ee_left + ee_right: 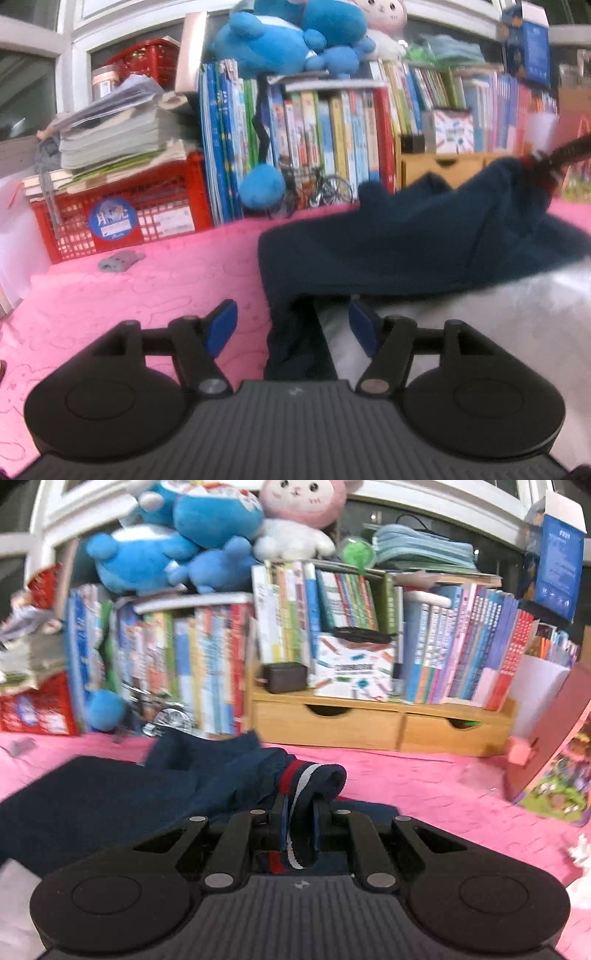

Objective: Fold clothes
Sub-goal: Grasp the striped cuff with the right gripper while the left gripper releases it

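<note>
Right wrist view: the right gripper (300, 825) is clamped on the striped cuff (314, 775) of the navy garment (110, 797), which is spread on the pink cover (424, 782). On the left wrist view, the left gripper (291, 325) is held wide, nothing pinched, the garment's edge between its pads. Books (461, 646) are shelved behind.

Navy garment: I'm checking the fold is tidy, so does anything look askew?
Yes. The navy garment lies bunched, its striped cuff pinched and lifted by the right gripper. The left gripper is open, holding nothing.
</note>
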Available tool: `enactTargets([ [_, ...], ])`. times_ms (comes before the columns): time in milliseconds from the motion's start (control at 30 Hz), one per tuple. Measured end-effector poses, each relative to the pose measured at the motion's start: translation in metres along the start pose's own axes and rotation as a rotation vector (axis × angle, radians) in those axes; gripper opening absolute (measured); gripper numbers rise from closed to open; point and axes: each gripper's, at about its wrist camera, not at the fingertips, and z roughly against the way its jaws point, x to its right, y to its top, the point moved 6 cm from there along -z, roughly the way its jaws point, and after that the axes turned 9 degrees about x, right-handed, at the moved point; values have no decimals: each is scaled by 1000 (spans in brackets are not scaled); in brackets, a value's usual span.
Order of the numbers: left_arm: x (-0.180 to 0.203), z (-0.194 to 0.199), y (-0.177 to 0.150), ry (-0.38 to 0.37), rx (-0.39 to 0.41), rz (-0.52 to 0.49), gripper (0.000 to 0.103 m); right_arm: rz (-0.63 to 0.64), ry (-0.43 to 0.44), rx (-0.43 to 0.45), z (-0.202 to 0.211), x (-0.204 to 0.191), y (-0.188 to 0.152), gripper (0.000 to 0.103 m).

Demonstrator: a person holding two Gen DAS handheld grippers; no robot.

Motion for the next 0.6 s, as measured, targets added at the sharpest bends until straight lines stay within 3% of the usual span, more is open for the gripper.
enactTargets([
  [133,0,-16,-2,37,-34,-31,66,22,-17,-27,-19,4,-15,15],
  [233,-7,-28,-7,118,-62,-62,66,27,-23,-39,-27,3,-28,15],
  [367,-33,-30,-18,180,-119,26,68,17,-18,-65,-32,5,-44,16],
  [467,-42,-25,-21,183,-134,74,68,-6,0,-90,-37,11,-54,18],
  [600,-39,-23,-23,170,-151,34,68,1,-9,-130,-51,12,-67,22],
])
